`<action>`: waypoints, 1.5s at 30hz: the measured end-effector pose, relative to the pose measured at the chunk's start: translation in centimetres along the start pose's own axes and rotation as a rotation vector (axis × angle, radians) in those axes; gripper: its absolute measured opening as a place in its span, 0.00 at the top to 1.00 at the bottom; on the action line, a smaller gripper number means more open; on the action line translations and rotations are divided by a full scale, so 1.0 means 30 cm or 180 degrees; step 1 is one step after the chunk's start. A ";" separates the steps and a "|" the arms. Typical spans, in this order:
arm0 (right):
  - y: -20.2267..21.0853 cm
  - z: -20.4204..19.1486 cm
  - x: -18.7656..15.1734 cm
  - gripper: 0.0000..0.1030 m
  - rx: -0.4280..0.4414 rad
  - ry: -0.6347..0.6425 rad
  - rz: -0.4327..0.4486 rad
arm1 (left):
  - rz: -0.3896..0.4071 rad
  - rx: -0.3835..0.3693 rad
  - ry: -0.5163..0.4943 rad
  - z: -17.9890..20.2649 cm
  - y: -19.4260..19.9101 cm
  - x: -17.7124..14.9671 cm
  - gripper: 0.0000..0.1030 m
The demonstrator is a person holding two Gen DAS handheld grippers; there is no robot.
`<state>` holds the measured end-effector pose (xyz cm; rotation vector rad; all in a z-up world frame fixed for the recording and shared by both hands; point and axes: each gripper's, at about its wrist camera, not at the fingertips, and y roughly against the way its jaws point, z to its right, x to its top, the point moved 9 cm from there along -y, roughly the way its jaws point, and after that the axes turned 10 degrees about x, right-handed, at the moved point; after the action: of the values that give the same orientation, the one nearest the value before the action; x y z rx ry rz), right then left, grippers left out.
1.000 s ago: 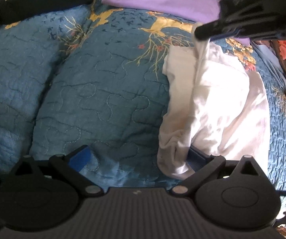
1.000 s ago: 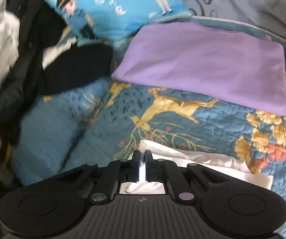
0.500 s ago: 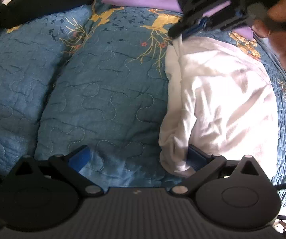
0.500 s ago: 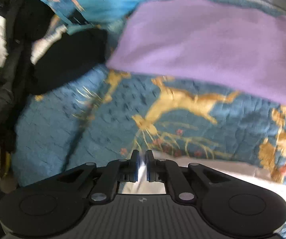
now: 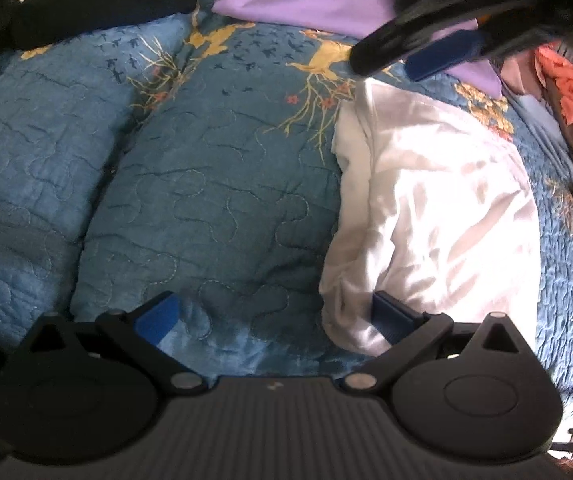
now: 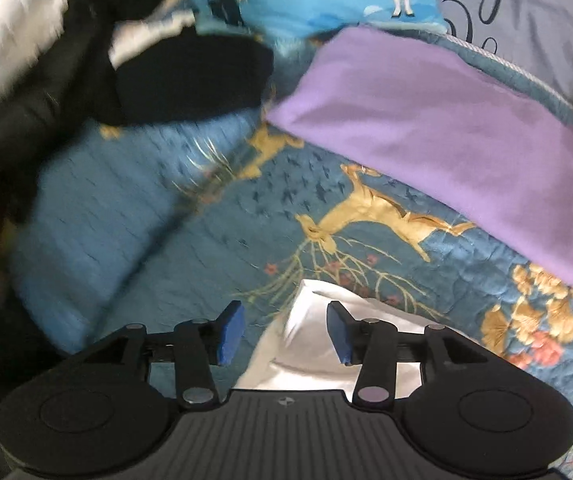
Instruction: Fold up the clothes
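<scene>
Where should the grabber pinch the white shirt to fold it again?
Probably the far top corner of the crumpled white cotton shirt, coming down from above with the open right gripper. That corner pokes up off the blue quilted bedspread, so there is cloth for both fingers to close on.

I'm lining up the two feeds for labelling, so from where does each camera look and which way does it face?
Left wrist: sits on the left gripper, facing along its open fingers across the blue quilt; the white garment lies by its right finger, and the right gripper shows at top right.
Right wrist: sits on the right gripper, facing the bed's far end over the same white garment, fingers open.
Shared: white garment, quilt, purple folded cloth, black garment.
</scene>
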<state>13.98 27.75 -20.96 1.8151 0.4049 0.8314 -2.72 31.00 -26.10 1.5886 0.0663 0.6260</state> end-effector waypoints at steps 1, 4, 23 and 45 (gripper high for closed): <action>-0.029 -0.008 -0.001 0.56 -0.0047 0.0003 -0.0088 | -0.0009 -0.0002 0.0003 0.000 -0.004 0.000 0.00; -0.109 -0.022 -0.007 0.57 -0.0275 0.0061 -0.0331 | -0.0039 -0.0021 0.0021 -0.003 -0.013 0.000 0.00; -0.051 0.042 -0.024 0.52 -0.0184 -0.0496 -0.0174 | -0.0081 0.0030 -0.0070 0.009 -0.022 -0.012 0.00; 0.116 0.103 0.002 0.95 -0.0166 -0.0975 0.0511 | -0.0092 -0.0006 -0.0058 0.005 -0.013 -0.016 0.00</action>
<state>15.83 24.32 -18.42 1.9060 0.0406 0.6502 -2.93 30.72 -26.62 1.5887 0.0751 0.5888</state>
